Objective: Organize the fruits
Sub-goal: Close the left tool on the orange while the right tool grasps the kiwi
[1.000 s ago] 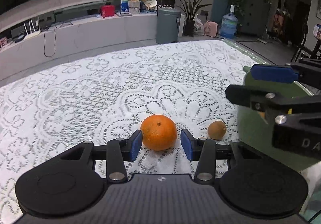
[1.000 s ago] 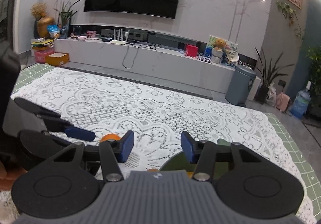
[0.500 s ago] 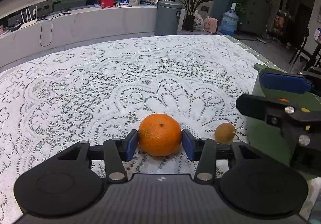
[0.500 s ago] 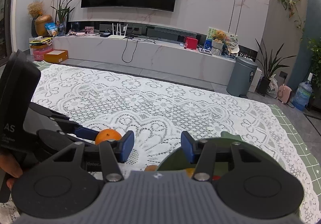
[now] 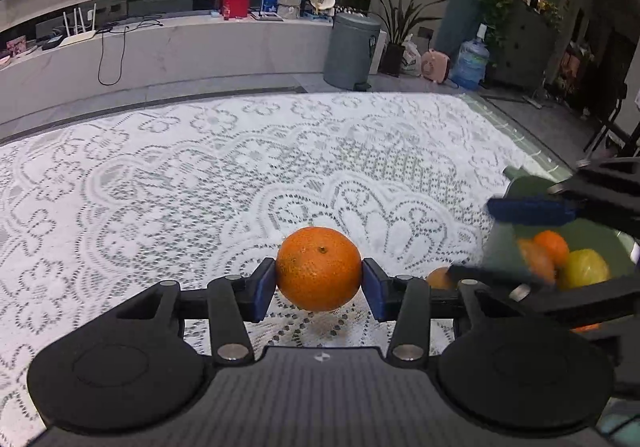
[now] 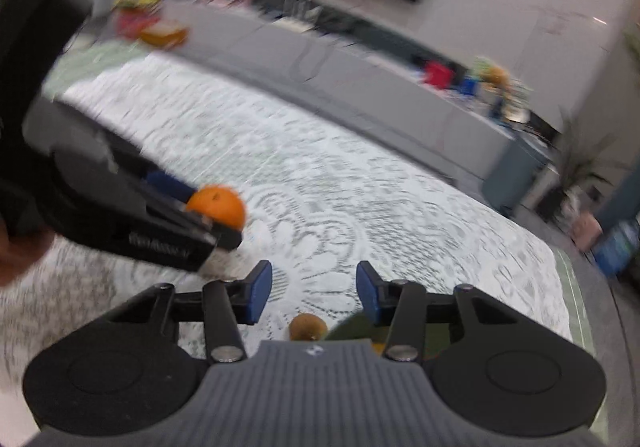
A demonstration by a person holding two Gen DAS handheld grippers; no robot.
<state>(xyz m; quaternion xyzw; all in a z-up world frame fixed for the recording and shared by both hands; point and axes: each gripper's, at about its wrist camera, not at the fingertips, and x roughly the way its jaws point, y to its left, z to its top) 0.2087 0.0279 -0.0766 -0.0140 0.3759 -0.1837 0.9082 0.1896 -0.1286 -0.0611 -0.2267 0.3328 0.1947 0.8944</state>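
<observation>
My left gripper (image 5: 319, 289) is shut on a round orange (image 5: 319, 269), its blue pads pressing both sides just above the lace cloth. The right wrist view, blurred and tilted, shows the same orange (image 6: 218, 207) held at the left. My right gripper (image 6: 314, 287) is closing with nothing between its fingers. A small brown kiwi (image 6: 306, 327) lies on the cloth just below and before them. In the left wrist view the right gripper (image 5: 516, 243) hangs over the rim of a green bowl (image 5: 520, 187), and the kiwi (image 5: 438, 279) peeks out beside it.
The green bowl holds an orange fruit (image 5: 554, 247) and a yellow one (image 5: 584, 269). The white lace tablecloth (image 5: 200, 187) covers the table to its far edge. A person's hand (image 6: 16, 255) holds the left gripper at the left.
The left pads have closed onto the orange. The right gripper has rolled and shifted left off the bowl, its fingers have narrowed, and the kiwi now shows below them.
</observation>
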